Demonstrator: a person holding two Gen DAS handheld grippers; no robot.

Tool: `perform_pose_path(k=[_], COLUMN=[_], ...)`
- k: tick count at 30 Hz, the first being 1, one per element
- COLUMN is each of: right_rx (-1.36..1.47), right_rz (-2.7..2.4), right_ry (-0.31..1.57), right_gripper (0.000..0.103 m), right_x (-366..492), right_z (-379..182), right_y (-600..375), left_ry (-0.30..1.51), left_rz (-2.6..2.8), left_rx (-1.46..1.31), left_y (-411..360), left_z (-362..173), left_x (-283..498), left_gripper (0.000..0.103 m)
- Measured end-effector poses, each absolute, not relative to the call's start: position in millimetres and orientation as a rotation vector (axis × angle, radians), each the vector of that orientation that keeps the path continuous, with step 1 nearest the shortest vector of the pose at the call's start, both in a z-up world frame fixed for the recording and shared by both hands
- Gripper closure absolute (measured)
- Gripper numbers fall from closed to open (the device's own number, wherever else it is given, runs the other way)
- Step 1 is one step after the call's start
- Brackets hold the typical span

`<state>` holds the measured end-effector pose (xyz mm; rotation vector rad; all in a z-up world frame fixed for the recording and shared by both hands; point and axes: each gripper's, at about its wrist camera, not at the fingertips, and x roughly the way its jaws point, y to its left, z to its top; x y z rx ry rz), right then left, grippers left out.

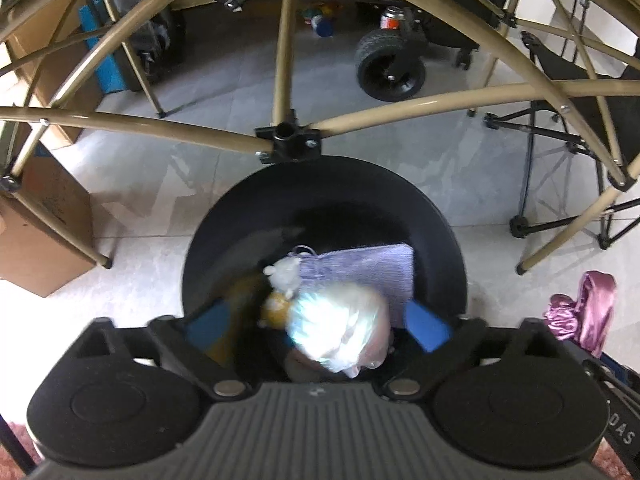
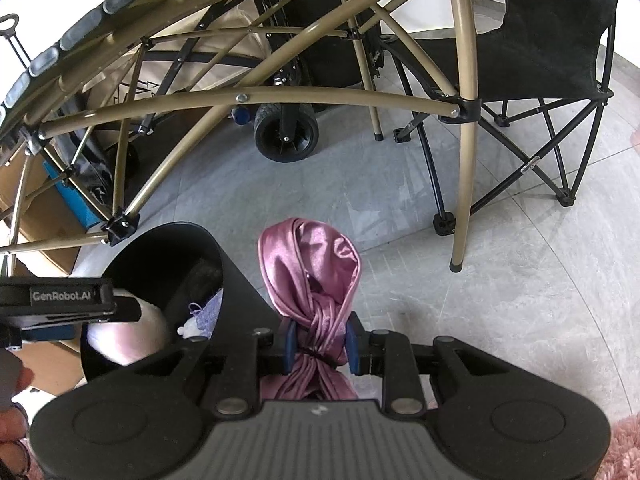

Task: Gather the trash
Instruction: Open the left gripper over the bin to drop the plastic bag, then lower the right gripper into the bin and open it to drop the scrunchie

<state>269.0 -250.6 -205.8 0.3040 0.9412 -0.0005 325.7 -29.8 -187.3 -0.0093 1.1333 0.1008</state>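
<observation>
A black round bin [image 1: 320,172] stands on the tiled floor under my left gripper [image 1: 317,326]. The blue pads [image 1: 208,326] are spread wide, and a blurred whitish plastic bag [image 1: 340,328] hangs between them over the bin's mouth, touching neither. Inside the bin lie a lilac cloth [image 1: 360,268], a small white lump [image 1: 284,272] and something yellow [image 1: 276,308]. My right gripper [image 2: 318,344] is shut on a knotted pink satin cloth [image 2: 308,268], just right of the bin [image 2: 172,236]. The pink cloth [image 1: 584,312] also shows in the left wrist view.
A tan folding frame [image 1: 288,136] spans above the bin. Behind it are a black wheel [image 1: 390,68] and a can [image 1: 391,18]. A black folding chair [image 2: 540,60] stands at the right, cardboard boxes [image 1: 44,240] at the left, and a pink rug [image 2: 624,452] near me.
</observation>
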Motion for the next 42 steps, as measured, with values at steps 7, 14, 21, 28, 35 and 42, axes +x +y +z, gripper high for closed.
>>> perform_pose_path(k=[7, 14, 21, 28, 35, 42], right_rx=[0.303, 0.302, 0.302, 0.296, 0.279, 0.242], right_rz=[0.001, 0.003, 0.006, 0.025, 0.069, 0.122], right_ry=[0.937, 0.933, 0.921, 0.892, 0.847, 0.828], right_gripper=[0.08, 0.08, 0.08, 0.08, 0.08, 0.08], right_x=[268, 267, 266, 264, 262, 266], right_z=[-205, -203, -199, -193, -179, -170], right_y=[-250, -250, -249, -242, -221, -189], left_ry=[1.149, 1.155, 1.148, 1.128, 1.099, 1.077], left_rz=[0.096, 0.097, 0.101, 0.127, 0.158, 0.188], left_rx=[-0.013, -0.007, -0.003, -0.008, -0.046, -0.093], left_y=[-26, -27, -23, -7, 23, 57], left_z=[-188, -190, -189, -184, -175, -167], left_x=[325, 324, 321, 314, 306, 294], left_gripper=[0.0, 0.0, 0.0, 0.0, 0.0, 0.0])
